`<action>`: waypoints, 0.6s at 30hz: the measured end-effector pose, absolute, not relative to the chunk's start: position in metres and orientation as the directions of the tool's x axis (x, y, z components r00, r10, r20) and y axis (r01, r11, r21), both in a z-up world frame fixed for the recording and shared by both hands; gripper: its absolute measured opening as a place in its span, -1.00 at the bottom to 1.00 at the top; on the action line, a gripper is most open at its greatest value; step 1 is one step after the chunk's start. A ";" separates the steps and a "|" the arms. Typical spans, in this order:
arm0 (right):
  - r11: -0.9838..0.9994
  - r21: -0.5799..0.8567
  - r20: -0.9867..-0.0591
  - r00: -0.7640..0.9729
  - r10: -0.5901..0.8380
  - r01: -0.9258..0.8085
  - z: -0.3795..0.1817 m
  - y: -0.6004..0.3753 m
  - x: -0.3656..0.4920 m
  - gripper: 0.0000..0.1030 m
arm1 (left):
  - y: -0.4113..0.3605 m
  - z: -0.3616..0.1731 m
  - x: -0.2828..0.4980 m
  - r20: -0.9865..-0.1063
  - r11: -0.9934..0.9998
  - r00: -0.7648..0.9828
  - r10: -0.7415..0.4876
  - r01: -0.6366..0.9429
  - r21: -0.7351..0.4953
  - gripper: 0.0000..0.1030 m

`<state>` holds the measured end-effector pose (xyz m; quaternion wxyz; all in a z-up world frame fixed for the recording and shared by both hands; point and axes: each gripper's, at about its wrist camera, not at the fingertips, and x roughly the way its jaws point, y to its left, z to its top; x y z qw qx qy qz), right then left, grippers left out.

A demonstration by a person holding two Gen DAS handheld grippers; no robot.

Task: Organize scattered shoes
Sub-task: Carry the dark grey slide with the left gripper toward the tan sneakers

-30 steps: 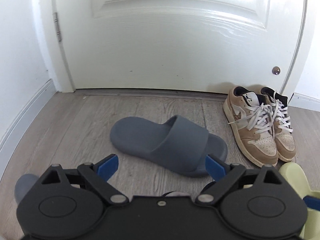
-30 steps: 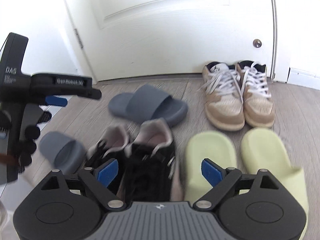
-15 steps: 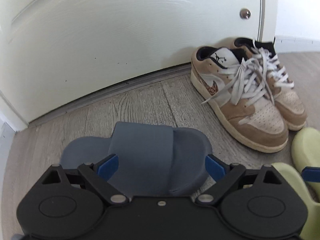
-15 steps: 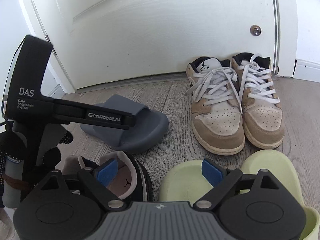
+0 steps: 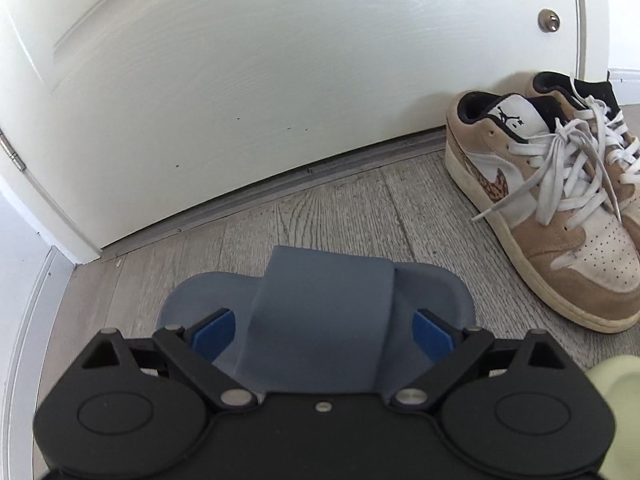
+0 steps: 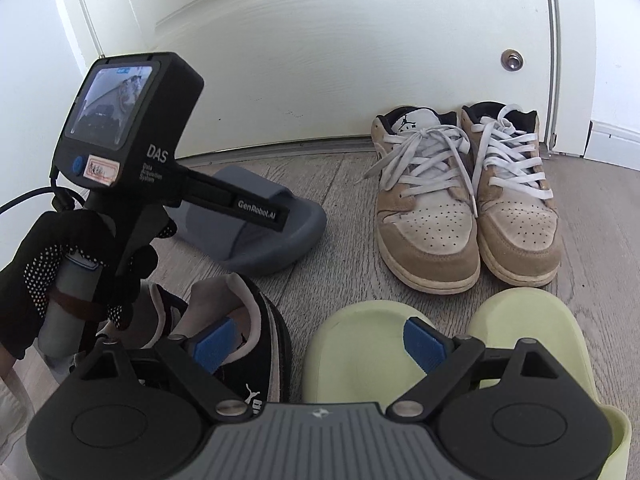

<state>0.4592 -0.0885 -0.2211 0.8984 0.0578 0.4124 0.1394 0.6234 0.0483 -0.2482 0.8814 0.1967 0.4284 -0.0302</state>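
Partly, left gripper (image 5: 324, 330) hides grey slide (image 5: 320, 300).

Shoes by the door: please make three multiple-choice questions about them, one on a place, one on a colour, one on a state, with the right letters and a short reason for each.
1. Where does the tan sneaker pair stand?
A. against the door
B. on top of the green slides
C. inside a box

2. What colour is the slide between the left gripper's fingers?
A. red
B. grey-blue
C. white

3. How do the left gripper's jaws stand?
A. shut flat together
B. open, one on each side of the strap
C. out of view

Answers:
1. A, the heels sit at the door's foot.
2. B, its strap and sole are grey-blue.
3. B, the blue pads sit apart, flanking the strap.
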 end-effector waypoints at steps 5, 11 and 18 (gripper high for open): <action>0.947 0.256 -0.724 0.610 0.321 -0.194 -0.223 -0.088 0.460 0.78 | 0.057 -0.261 0.632 -0.786 0.932 0.608 0.114 0.208 0.296 0.85; 0.952 0.238 -0.724 0.619 0.306 -0.193 -0.223 -0.087 0.459 0.78 | 0.084 -0.254 0.642 -0.787 0.972 0.606 0.118 0.090 0.215 0.61; 0.951 0.237 -0.717 0.625 0.310 -0.200 -0.219 -0.087 0.456 0.78 | 0.152 -0.258 0.629 -0.794 0.958 0.559 0.237 0.000 0.285 0.61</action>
